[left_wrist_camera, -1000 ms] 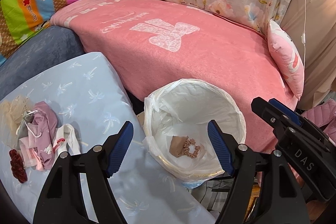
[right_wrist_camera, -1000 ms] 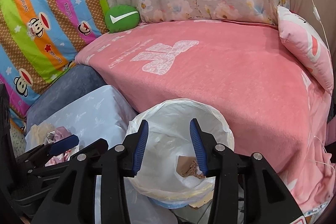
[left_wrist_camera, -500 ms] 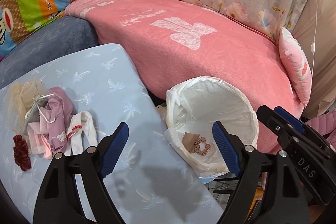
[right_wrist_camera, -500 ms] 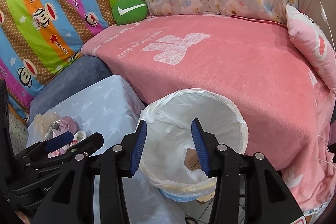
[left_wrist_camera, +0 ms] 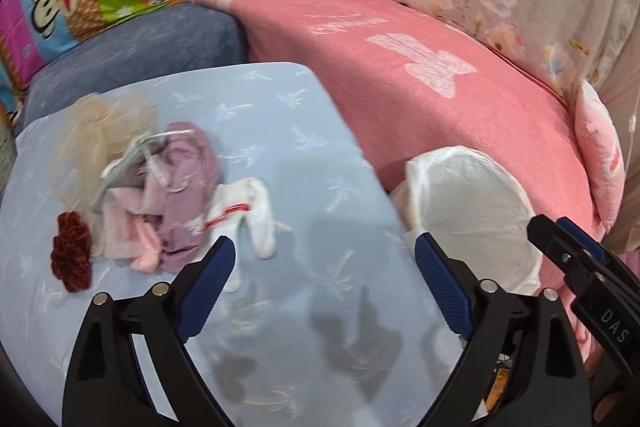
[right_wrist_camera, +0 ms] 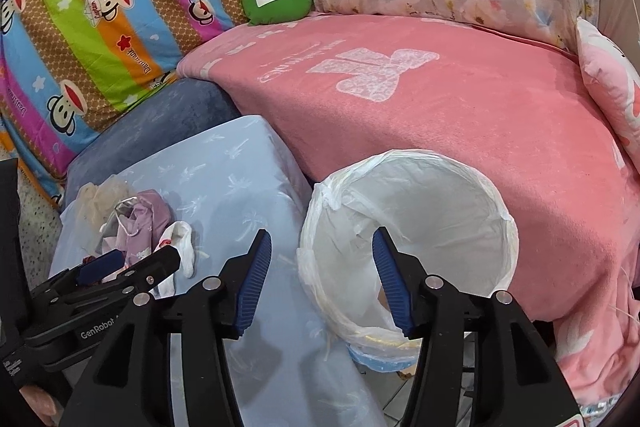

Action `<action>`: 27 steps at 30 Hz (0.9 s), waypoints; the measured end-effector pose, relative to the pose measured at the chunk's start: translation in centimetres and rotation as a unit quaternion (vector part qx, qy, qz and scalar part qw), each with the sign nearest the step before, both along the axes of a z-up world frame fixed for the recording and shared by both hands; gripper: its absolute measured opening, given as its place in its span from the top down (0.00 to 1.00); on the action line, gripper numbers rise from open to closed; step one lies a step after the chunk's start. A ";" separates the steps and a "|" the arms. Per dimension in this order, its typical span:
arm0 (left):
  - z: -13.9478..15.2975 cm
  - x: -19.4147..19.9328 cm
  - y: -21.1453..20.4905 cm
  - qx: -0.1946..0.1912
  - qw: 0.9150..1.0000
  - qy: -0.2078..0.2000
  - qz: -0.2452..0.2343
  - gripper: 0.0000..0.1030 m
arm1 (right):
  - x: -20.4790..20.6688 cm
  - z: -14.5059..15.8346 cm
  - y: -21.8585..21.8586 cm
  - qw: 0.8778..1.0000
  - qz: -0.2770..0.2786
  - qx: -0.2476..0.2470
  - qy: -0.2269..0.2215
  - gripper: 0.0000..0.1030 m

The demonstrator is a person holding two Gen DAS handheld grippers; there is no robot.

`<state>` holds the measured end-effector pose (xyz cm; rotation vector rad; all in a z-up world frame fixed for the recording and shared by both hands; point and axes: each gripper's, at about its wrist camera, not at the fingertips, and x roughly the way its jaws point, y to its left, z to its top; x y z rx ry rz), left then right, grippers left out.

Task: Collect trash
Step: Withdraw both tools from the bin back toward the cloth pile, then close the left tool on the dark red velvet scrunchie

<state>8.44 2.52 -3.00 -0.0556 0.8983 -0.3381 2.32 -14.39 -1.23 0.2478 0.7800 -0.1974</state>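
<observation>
So both tools are hanging empty right now. The left tool (left_wrist_camera: 324,279) is sitting wide, jaws having just been opening further, nothing between them, and it's hovering over the light blue desk (left_wrist_camera: 320,155), angled down toward the little heap of junk at the far left end. The right tool (right_wrist_camera: 318,275) is standing about half open, jaws also just opening, also holding nothing, and it's straddling the near rim of the trash bin (right_wrist_camera: 408,235).

The trash itself is lying bunched on the desk: a white sock (left_wrist_camera: 252,215) nearest the left tool, a purple cloth (left_wrist_camera: 188,195) touching it, some pink fabric (left_wrist_camera: 128,231), a dark red scrunchie (left_wrist_camera: 72,255) at the outer edge, and a beige mesh thing (left_wrist_camera: 100,131) behind. It's a bit motion-blurred, so I'm not swearing on what each piece is.

The bin, lined with a white bag, is parked just beside the desk's edge, against the pink blanket (right_wrist_camera: 440,115), which makes sense: short trip from pile to bin.

My guess is the left one is spreading wide because soft, floppy stuff needs a big bite, and the sock looks like the next grab. The risk is dragging the neighbouring cloth along.
</observation>
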 end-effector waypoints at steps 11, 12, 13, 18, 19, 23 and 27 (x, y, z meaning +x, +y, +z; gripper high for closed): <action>-1.5 -0.1 6.8 0.010 0.998 0.009 0.066 0.13 | 1.7 -1.4 6.1 0.998 0.058 -0.010 0.021 0.46; -1.6 0.0 7.4 0.011 0.997 0.010 0.071 0.13 | 1.8 -1.5 6.7 0.998 0.063 -0.011 0.022 0.46; -1.7 0.0 8.1 0.012 0.997 0.011 0.079 0.13 | 1.9 -1.7 7.2 0.997 0.068 -0.012 0.024 0.46; -2.6 0.2 11.5 0.011 0.993 0.021 0.113 0.13 | 2.6 -2.4 10.0 0.995 0.092 -0.013 0.034 0.46; -2.9 0.3 12.3 0.011 0.992 0.023 0.121 0.13 | 2.8 -2.5 10.5 0.995 0.097 -0.014 0.036 0.46; -3.7 0.5 15.1 0.007 0.988 0.034 0.150 0.13 | 3.6 -3.3 12.4 0.992 0.114 -0.010 0.046 0.45; -4.5 0.9 17.7 0.008 0.984 0.041 0.174 0.13 | 4.7 -4.2 14.1 0.990 0.127 -0.005 0.059 0.45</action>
